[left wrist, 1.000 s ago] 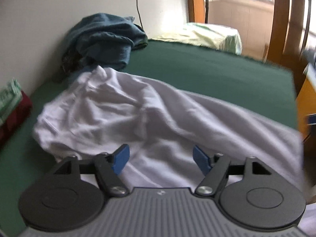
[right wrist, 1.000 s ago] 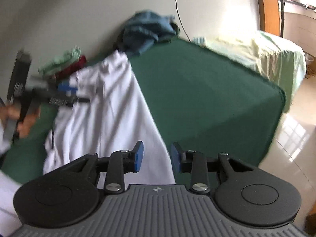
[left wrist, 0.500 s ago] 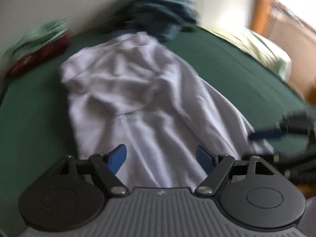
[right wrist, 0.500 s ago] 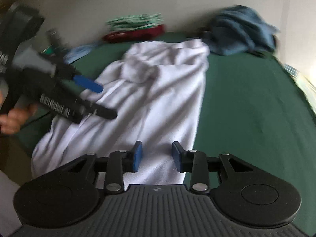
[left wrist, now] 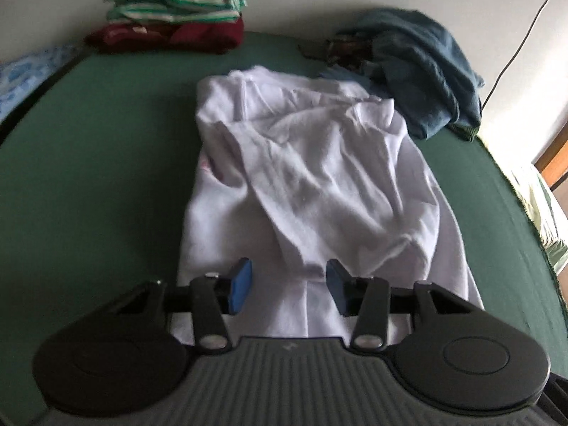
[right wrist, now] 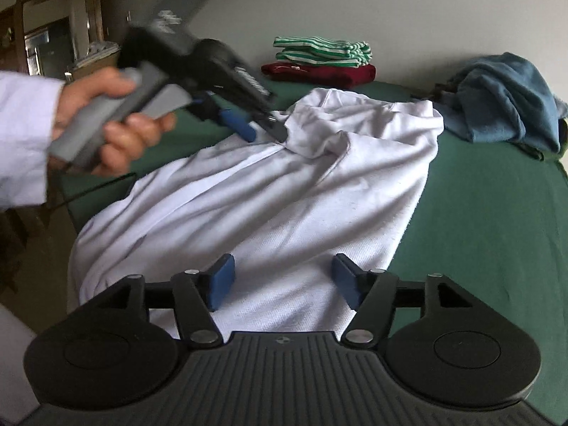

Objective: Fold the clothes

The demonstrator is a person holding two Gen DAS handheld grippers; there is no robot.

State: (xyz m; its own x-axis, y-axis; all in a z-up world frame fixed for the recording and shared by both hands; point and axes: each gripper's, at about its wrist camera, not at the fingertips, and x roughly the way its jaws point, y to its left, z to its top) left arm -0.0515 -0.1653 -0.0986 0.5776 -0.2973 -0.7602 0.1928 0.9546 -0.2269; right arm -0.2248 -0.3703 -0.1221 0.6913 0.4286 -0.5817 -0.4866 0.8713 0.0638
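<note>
Two grippers over a rumpled white garment on a green-covered bed.

The green bed cover [left wrist: 106, 163] carried a white garment [left wrist: 319, 177] lying crumpled lengthways down its middle, a blue heap of clothes [left wrist: 422, 67] just beside its far end, and a folded stack of green-striped and dark red clothes [left wrist: 170, 14] well apart by the wall. The right gripper [right wrist: 282, 280] hung over the garment's near hem, its jaws spreading wide and holding nothing, cloth showing in the gap. The left gripper [left wrist: 289, 285] (seen in the right wrist view in a person's hand [right wrist: 106, 120], blurred) was closing with its pads apart, fabric between them; whether the pads touched the cloth could not be told.
</note>
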